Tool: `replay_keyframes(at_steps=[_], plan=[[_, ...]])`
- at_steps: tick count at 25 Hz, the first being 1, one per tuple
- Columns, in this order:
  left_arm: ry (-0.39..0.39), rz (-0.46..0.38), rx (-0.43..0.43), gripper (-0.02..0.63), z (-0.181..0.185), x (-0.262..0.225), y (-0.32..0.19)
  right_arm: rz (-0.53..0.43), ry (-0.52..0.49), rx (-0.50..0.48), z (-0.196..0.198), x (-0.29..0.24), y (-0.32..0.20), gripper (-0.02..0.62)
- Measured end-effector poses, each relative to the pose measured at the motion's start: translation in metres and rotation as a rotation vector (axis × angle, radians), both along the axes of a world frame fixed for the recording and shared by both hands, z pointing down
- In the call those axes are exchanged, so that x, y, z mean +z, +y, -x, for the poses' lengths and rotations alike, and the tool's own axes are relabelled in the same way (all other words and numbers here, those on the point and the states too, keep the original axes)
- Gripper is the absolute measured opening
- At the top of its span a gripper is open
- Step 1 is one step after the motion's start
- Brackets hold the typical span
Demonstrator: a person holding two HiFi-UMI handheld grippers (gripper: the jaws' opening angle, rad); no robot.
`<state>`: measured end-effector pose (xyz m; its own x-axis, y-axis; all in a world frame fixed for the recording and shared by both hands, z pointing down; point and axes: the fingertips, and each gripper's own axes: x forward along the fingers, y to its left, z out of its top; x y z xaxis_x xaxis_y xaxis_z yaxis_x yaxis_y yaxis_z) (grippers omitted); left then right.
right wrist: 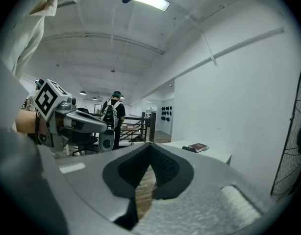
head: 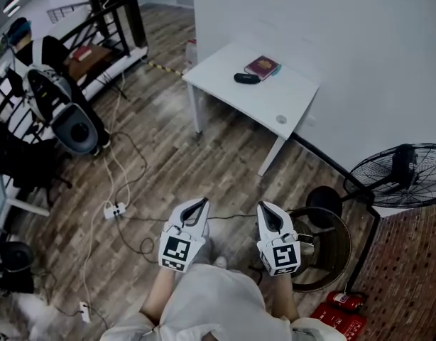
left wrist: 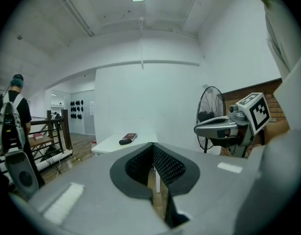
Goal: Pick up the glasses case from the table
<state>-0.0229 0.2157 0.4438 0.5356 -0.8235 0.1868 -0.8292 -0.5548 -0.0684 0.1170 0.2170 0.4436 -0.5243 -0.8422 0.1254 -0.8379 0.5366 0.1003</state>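
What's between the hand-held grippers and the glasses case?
Head view: only bare wood floor, then the white table top up to the glasses case.

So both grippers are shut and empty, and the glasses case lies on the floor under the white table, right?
No: the glasses case lies on the white table, beside the red book; the head view shows it. Left gripper and right gripper are shut and empty.

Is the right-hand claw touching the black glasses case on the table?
Apart. The head view shows the right gripper near the person's body, with wooden floor between it and the white table where the glasses case lies.
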Motion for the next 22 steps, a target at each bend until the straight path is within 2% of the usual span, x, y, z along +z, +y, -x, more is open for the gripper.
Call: replay_keyframes(at_steps=[5,16,22], plan=[[0.007,-0.007,0.016,0.018,0.009,0.005,-0.037,0.017,0.005,0.018,0.007,0.008,-0.034,0.005],[0.012,-0.023,0.079,0.018,0.035,-0.002,-0.157,0.017,0.032,0.048,0.045,0.004,-0.144,0.005],[0.019,-0.004,0.115,0.018,0.046,0.003,-0.206,0.008,0.036,0.091,0.055,0.0,-0.19,0.005]])
